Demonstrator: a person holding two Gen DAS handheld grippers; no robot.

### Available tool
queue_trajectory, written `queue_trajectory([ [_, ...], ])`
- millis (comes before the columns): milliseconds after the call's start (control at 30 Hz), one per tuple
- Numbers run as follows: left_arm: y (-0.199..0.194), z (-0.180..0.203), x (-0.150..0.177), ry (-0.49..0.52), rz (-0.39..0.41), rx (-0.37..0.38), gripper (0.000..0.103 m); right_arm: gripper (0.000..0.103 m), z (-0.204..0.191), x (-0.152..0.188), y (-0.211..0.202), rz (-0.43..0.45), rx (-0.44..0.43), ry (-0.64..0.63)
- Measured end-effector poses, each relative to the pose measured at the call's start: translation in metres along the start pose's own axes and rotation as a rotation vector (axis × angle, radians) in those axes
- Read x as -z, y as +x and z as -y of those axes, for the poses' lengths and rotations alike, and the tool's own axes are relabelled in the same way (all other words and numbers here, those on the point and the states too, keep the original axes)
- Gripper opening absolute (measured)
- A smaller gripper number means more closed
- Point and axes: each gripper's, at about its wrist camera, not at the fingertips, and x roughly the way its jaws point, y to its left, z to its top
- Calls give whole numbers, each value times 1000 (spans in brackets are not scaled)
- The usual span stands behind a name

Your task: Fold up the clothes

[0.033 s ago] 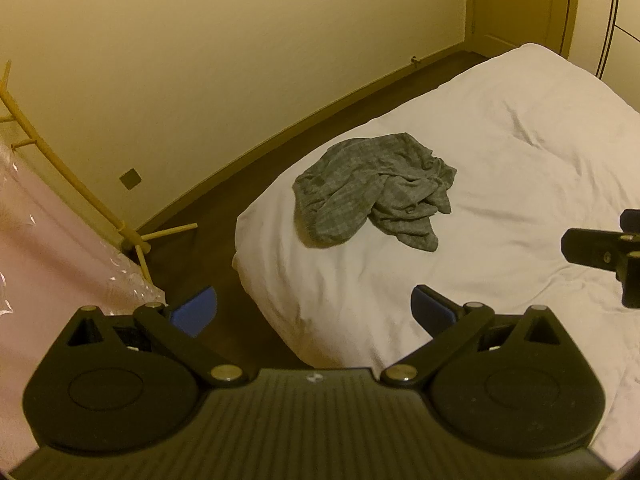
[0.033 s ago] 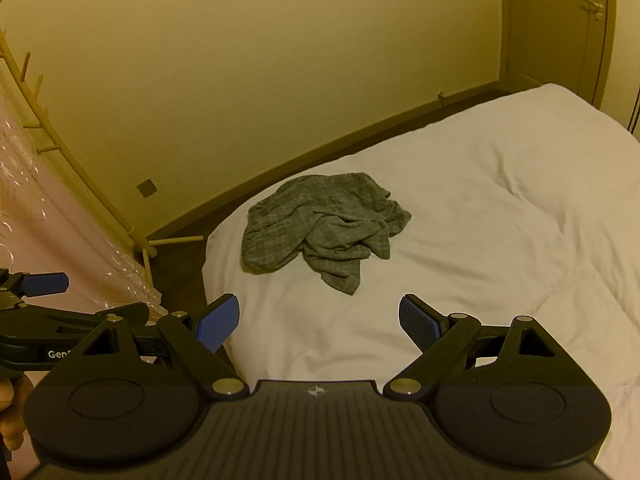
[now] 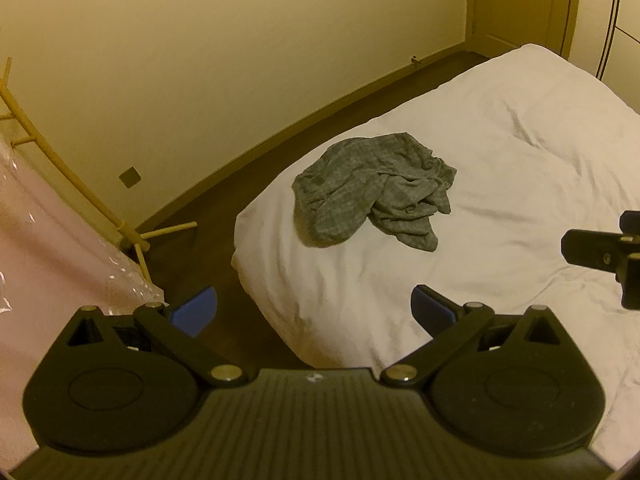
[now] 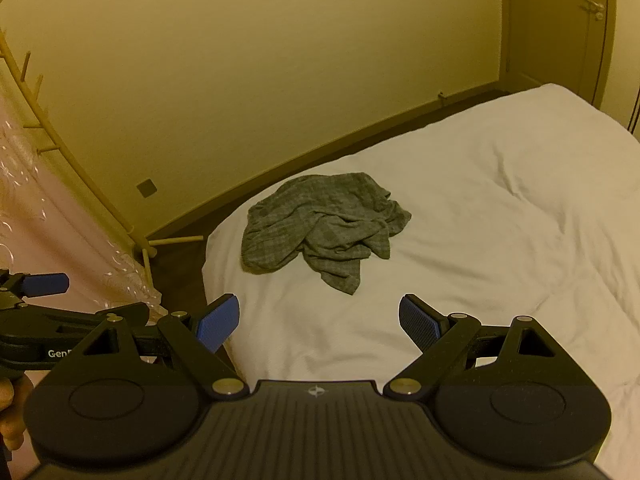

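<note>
On the bed (image 4: 480, 240), crumpled grey garment (image 4: 320, 228), folds indistinct.

Both wrist views look down and forward from above the near corner of the white-covered bed (image 3: 500, 152), well back from it. Each faces the cream wall (image 4: 240, 80), sharing the crumpled grey checked garment (image 3: 372, 192) (image 4: 320, 224); the right view sits further right.

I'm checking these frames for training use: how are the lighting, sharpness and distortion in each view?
Left wrist view: dim yellow light, fisheye bends the wall, the grey garment is slightly soft, dark vignette in the corners. Right wrist view: same warm cast and bending, the white bed is bright but its creases stay readable, no glare.
</note>
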Motion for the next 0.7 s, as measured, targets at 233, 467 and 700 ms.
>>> queue_trajectory([
  [233,0,0,-1,-10,7,9,102,89,-3,-3,-3,-1,0,0],
  [467,4,-6,-5,-39,-5,33,102,89,-4,-10,2,-10,18,-21],
  [700,4,-4,0,-40,-9,49,102,89,-1,-15,9,-34,35,-31],
])
